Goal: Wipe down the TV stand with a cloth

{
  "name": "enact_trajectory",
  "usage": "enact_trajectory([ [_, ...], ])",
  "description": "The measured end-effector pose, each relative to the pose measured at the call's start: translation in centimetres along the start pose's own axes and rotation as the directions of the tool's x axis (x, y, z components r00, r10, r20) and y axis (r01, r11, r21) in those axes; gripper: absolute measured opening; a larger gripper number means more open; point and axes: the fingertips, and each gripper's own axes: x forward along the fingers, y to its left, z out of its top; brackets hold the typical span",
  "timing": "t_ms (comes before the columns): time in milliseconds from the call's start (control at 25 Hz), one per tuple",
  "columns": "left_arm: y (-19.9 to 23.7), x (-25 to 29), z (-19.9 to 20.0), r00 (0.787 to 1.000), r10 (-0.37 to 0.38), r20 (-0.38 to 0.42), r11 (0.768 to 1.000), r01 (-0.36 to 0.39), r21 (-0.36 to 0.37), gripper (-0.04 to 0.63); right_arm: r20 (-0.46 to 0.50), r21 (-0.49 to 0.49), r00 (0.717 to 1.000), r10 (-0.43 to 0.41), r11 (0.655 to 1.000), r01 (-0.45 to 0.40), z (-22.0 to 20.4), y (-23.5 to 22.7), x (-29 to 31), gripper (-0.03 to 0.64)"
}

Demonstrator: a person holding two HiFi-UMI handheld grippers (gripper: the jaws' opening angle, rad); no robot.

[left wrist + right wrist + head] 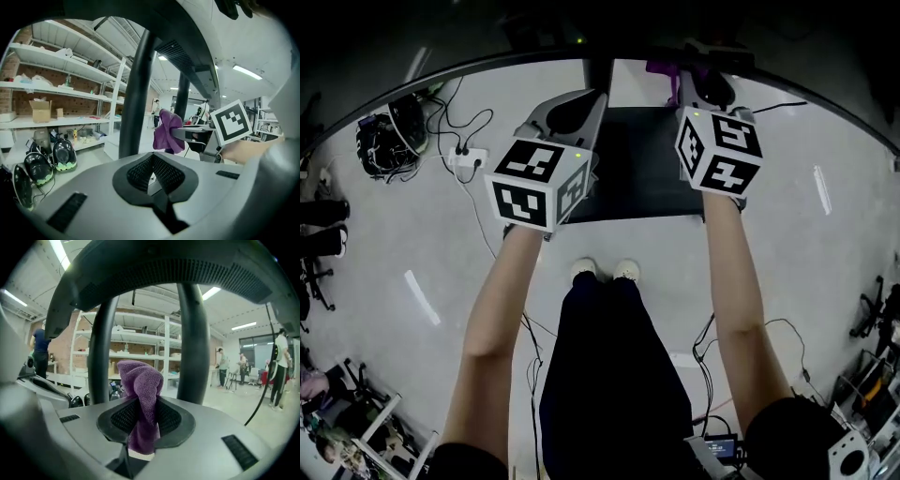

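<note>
The purple terry cloth (pixel 140 399) is clamped between the jaws of the right gripper (pixel 711 80). Its upper part is bunched above the black ribbed pads (pixel 168 417) and its lower end hangs out below them. In the head view only a small purple corner is seen beyond that gripper's far end. The cloth is held in the air above the far right part of the black flat-topped TV stand (pixel 639 178), and no contact with the top can be made out.

The left gripper (pixel 572 111) is held level with the right one, over the stand's left edge. Its jaws are drawn together at the tips, and nothing is gripped between them.

The stand is set on a pale grey floor (pixel 787 234), just beyond the person's white shoes (pixel 605 270). A white power strip (pixel 467 159) with black cables lies on the floor to the left. Through the left gripper view, white metal shelving (pixel 56 89) is seen at the left, with dark helmets with green trim (pixel 63 154) below it.
</note>
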Motion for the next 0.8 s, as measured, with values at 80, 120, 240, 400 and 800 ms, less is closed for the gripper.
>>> enact_trajectory([
  [80,-1.2,0.7,1.1,1.0,-0.026,0.007,1.0,0.026,0.016,0.006,0.037,-0.015,0.998,-0.05,0.999,0.05,1.7,-1.4,-0.9,0.101],
  [120,-1.8,1.0,1.5,0.999,-0.038,0.01,0.999,0.037,0.021,0.006,0.053,-0.019,0.996,-0.071,0.997,0.072,2.5,-2.1,-1.3,0.101],
  [240,-3.4,1.8,2.3,0.997,-0.071,0.017,0.997,0.07,0.03,0.006,0.089,-0.037,0.988,-0.123,0.991,0.127,4.2,-4.1,-2.1,0.101],
  [400,-4.6,2.8,1.8,0.996,-0.087,0.011,0.996,0.086,0.023,0.006,0.11,-0.078,0.985,-0.135,0.986,0.144,4.5,-5.1,-2.0,0.101],
  [800,-5.8,4.4,-1.0,0.994,-0.111,-0.014,0.993,0.111,-0.029,0.006,0.038,-0.098,0.99,-0.136,0.985,0.139,-1.0,-4.8,-0.5,0.101],
])
